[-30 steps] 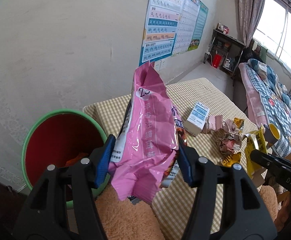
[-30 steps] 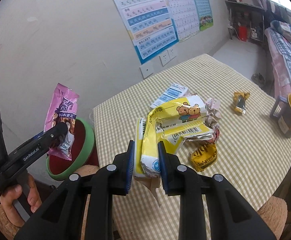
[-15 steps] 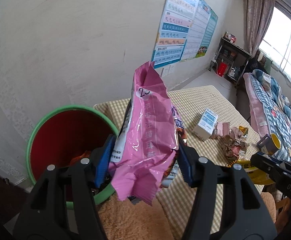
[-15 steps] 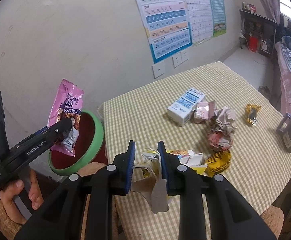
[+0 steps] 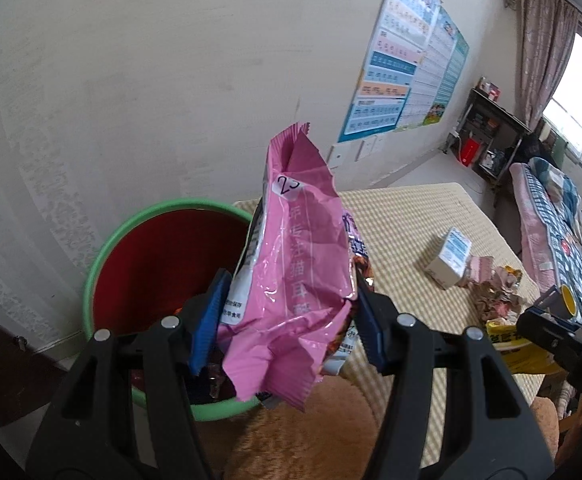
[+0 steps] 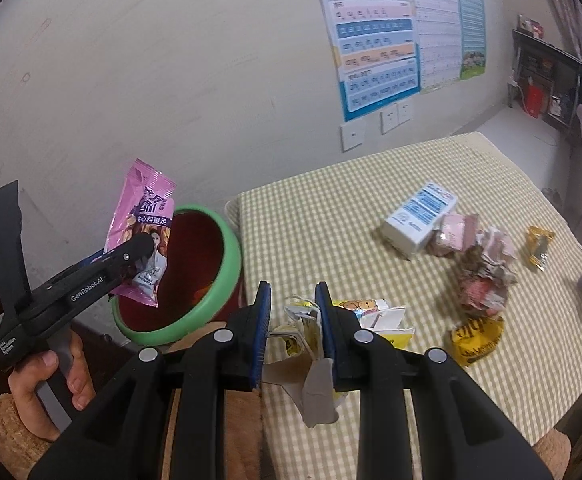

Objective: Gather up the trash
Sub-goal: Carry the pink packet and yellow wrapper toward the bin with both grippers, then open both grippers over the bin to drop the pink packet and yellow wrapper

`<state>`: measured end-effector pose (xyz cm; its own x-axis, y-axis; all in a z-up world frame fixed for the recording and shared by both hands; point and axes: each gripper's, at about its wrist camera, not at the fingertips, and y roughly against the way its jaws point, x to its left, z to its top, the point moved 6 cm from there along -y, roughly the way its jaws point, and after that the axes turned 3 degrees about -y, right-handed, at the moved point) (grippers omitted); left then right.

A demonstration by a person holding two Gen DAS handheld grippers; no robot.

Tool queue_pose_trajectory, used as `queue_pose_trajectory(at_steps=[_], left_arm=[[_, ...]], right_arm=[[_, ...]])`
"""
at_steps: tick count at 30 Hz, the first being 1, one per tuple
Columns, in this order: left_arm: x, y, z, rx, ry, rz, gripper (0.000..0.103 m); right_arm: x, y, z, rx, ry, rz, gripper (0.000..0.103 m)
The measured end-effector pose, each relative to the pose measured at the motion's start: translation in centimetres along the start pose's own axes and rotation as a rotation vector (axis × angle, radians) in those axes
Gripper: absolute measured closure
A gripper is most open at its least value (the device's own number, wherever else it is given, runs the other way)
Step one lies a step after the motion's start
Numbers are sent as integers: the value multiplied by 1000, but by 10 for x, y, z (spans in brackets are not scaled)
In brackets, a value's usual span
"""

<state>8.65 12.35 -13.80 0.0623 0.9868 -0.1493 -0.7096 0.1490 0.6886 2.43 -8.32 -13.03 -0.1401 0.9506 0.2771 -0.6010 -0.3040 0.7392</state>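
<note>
Left gripper (image 5: 287,320) with jaws pinching a crinkled pink foil snack bag (image 5: 297,264) upright, hanging over the near rim of the round red bin with green rim (image 5: 103,248), which sits just left of and beyond those jaws. Right gripper (image 6: 293,320) with jaws clamped on a torn yellow-and-white paper wrapper (image 6: 311,344), low over the near edge of the yellow checked counter (image 6: 331,216). Ahead and right of those jaws: a white-and-blue carton (image 6: 419,216), crumpled pink paper (image 6: 483,276), a yellow crumpled packet (image 6: 477,340) and a small gold wrapper (image 6: 539,246), all lying on the cloth.
</note>
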Motion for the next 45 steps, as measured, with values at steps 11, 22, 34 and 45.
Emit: queue_pose_trajectory(at_steps=[11, 22, 34, 45], left_arm=[[38, -4, -6, 17, 54, 52, 46], [72, -12, -14, 46, 102, 91, 46], [99, -25, -27, 97, 142, 130, 46], [111, -34, -36, 139, 158, 143, 46]], right_arm=[[38, -23, 11, 32, 68, 51, 81], [73, -50, 36, 36, 92, 127, 80], [110, -92, 53, 97, 63, 224, 80], [137, -118, 59, 136, 64, 278, 80]])
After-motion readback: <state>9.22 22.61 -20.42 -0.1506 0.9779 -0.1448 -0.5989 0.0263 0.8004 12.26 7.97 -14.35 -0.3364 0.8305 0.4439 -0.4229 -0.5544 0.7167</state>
